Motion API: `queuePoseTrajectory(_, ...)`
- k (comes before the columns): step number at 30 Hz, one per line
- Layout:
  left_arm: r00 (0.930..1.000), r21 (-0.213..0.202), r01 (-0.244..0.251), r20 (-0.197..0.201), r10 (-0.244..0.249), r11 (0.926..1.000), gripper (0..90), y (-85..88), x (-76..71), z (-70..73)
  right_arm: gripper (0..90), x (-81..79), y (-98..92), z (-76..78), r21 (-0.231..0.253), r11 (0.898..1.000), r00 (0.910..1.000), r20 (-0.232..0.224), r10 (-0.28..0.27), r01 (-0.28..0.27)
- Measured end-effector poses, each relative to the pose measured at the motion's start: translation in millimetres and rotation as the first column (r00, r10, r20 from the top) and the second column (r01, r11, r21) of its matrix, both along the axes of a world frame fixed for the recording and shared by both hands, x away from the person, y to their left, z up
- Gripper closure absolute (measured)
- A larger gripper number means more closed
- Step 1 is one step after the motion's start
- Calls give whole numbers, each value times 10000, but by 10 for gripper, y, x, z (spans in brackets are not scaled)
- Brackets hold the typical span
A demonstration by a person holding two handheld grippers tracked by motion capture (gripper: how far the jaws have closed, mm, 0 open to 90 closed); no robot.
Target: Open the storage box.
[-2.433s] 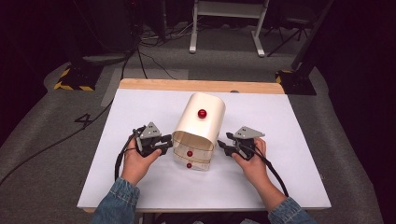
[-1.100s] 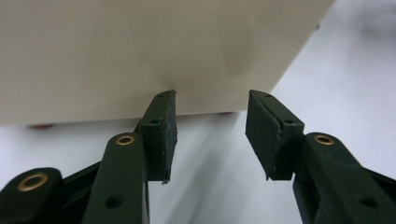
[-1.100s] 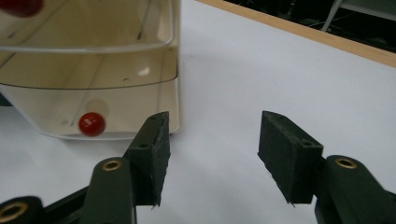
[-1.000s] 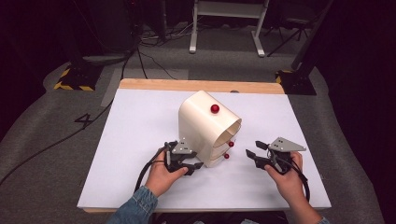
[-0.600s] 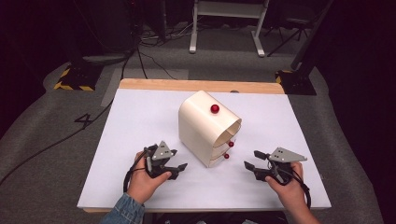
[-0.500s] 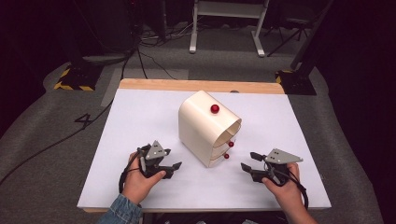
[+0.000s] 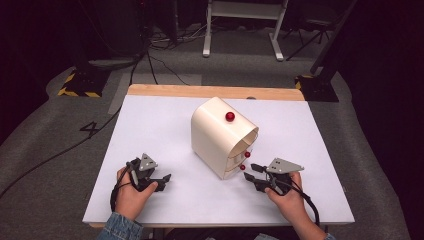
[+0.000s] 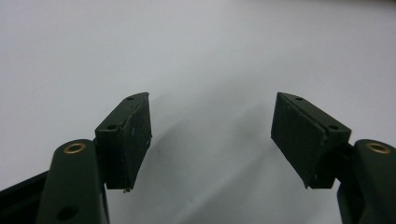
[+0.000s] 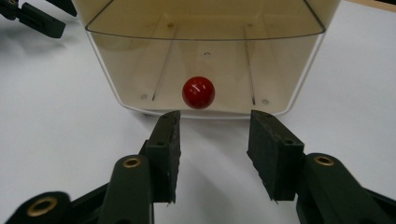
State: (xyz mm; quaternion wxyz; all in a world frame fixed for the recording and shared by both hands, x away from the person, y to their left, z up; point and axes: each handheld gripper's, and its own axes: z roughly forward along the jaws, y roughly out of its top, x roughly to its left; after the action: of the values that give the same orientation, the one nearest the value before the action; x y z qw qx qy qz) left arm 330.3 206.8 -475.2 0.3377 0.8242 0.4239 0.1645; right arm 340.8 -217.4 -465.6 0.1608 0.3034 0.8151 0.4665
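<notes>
A cream rounded cabinet [image 7: 220, 136] stands in the middle of the white table [image 7: 150, 125], its drawer fronts turned toward the near right. It has a red knob [image 7: 230, 116] on its top and two more red knobs [image 7: 243, 167] on the drawers. My right gripper [image 7: 250, 170] is open just in front of the lowest drawer; in the right gripper view that drawer's red knob [image 9: 198, 92] sits a little beyond the gap between the fingertips [image 9: 212, 126]. My left gripper [image 7: 165, 181] is open over bare table at the near left, well away from the cabinet. Nothing lies between its fingers [image 8: 211, 116].
A wooden strip [image 7: 215, 92] runs along the table's far edge. Beyond it are grey carpet, cables [image 7: 150, 55] and a white stand's legs [image 7: 240, 30]. The other hand's gripper [image 9: 32, 16] shows at the top left of the right gripper view.
The cabinet was turned from facing me to facing near right. Both grippers drew back from its sides; the left went to the near left, the right came in front of the lowest drawer.
</notes>
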Motion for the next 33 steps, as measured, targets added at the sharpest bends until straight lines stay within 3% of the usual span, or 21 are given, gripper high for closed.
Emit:
queuePoseTrajectory(4, 9999, 166, -128, -92, 130, 9998, 284, 41, -18, -40, 608, 23, 58, -17, 171, 9998, 9996, 265, 30, -35)
queuePoseTrajectory(15, 9999, 30, -135, -56, 135, 9999, 273, 56, -24, -64, 725, 33, 139, -20, 202, 9996, 9990, 413, 180, -188)
queuePoseTrajectory(33, 9999, -42, -137, -102, 137, 9999, 270, 58, -12, -68, 743, -63, 74, 27, 428, 9990, 9980, 629, 79, -106)
